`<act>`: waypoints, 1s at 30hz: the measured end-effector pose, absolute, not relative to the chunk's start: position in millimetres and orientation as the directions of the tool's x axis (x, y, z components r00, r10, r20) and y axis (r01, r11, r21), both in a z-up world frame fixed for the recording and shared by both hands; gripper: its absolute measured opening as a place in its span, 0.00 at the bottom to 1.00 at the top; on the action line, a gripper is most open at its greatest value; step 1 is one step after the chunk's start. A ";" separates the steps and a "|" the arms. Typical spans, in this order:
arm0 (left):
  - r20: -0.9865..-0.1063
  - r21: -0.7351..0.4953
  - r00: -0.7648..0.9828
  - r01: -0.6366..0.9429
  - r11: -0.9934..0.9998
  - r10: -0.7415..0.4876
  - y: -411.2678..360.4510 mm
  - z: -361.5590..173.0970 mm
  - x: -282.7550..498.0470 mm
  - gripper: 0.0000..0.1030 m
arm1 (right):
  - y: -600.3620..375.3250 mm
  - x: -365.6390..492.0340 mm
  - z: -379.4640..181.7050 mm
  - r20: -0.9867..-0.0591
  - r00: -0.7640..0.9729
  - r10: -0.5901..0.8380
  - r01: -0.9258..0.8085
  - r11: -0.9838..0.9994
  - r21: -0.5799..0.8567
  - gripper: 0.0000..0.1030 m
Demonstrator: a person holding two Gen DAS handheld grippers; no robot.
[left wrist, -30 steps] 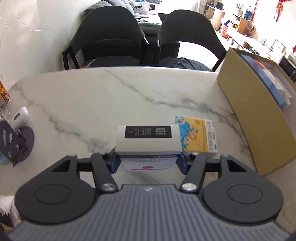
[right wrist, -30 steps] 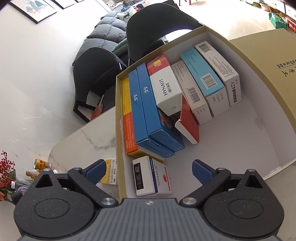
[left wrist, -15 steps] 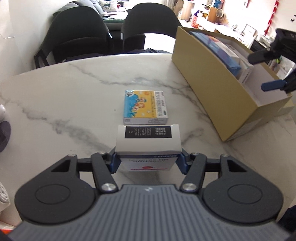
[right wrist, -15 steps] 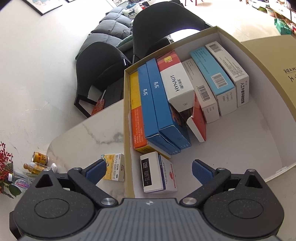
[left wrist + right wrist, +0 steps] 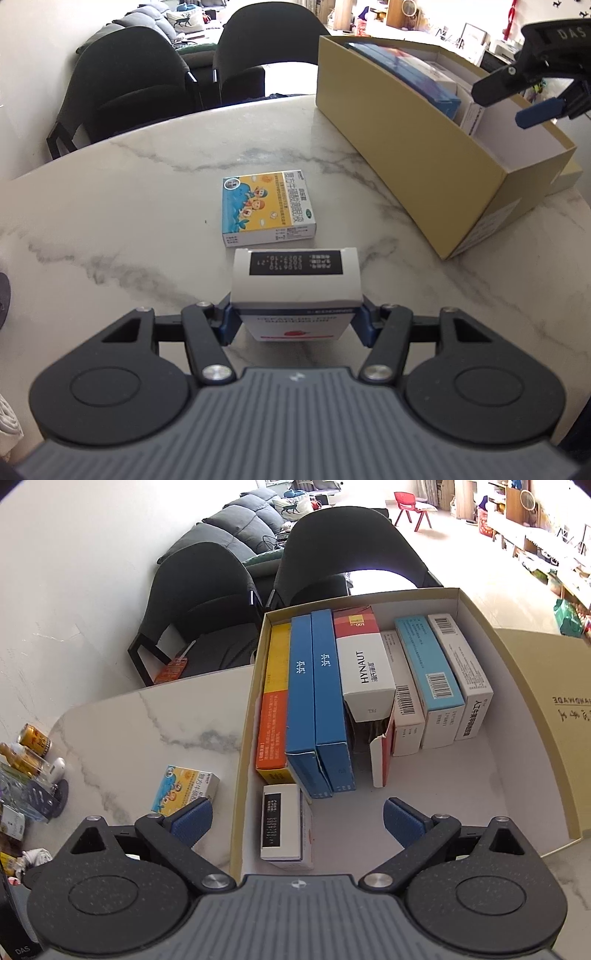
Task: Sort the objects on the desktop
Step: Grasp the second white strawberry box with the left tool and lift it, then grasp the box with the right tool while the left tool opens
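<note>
Left wrist view — the white box point(image 5: 295, 277) sits clamped between the left gripper point(image 5: 295, 325) pads, held above the marble table point(image 5: 129, 221), just short of the yellow cartoon box point(image 5: 267, 208). Off to the right, the cardboard box point(image 5: 406, 147) holds packets in a row — the right gripper point(image 5: 297, 818) hangs over it, jaws wide, gripping nothing.
</note>
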State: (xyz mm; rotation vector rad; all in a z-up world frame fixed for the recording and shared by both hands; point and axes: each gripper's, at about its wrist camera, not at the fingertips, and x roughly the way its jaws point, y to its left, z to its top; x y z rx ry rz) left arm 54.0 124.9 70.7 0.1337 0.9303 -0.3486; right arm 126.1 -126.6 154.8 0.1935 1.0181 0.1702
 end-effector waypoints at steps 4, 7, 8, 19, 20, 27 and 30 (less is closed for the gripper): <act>-0.805 -0.021 0.546 0.367 0.930 -0.233 122.3 67.9 52.3 0.56 | -125.4 126.6 154.1 -0.831 0.514 0.214 -0.055 0.975 0.217 0.97; -0.804 -0.014 0.548 0.371 0.928 -0.231 121.1 67.9 52.0 0.56 | -124.4 127.0 153.5 -0.834 0.513 0.204 -0.058 0.977 0.203 0.97; -0.805 -0.013 0.547 0.373 0.928 -0.231 120.7 67.8 52.0 0.57 | -124.1 127.3 153.4 -0.835 0.511 0.204 -0.059 0.977 0.203 0.97; -0.796 0.015 0.568 0.363 0.932 -0.209 121.6 77.0 42.9 0.80 | -99.2 129.7 169.2 -0.819 0.511 0.260 -0.138 0.966 0.220 0.97; -0.794 0.018 0.572 0.362 0.932 -0.207 122.0 79.2 41.6 0.82 | -93.7 129.7 173.0 -0.814 0.511 0.276 -0.159 0.961 0.226 0.97; -0.802 0.010 0.565 0.341 0.940 -0.196 129.9 83.5 31.5 0.85 | -29.7 127.7 185.0 -0.806 0.426 0.412 -0.420 0.879 0.227 0.97; -0.807 0.000 0.559 0.320 0.947 -0.190 135.7 82.5 25.5 0.86 | 8.1 121.2 174.4 -0.842 0.351 0.410 -0.552 0.817 0.167 0.95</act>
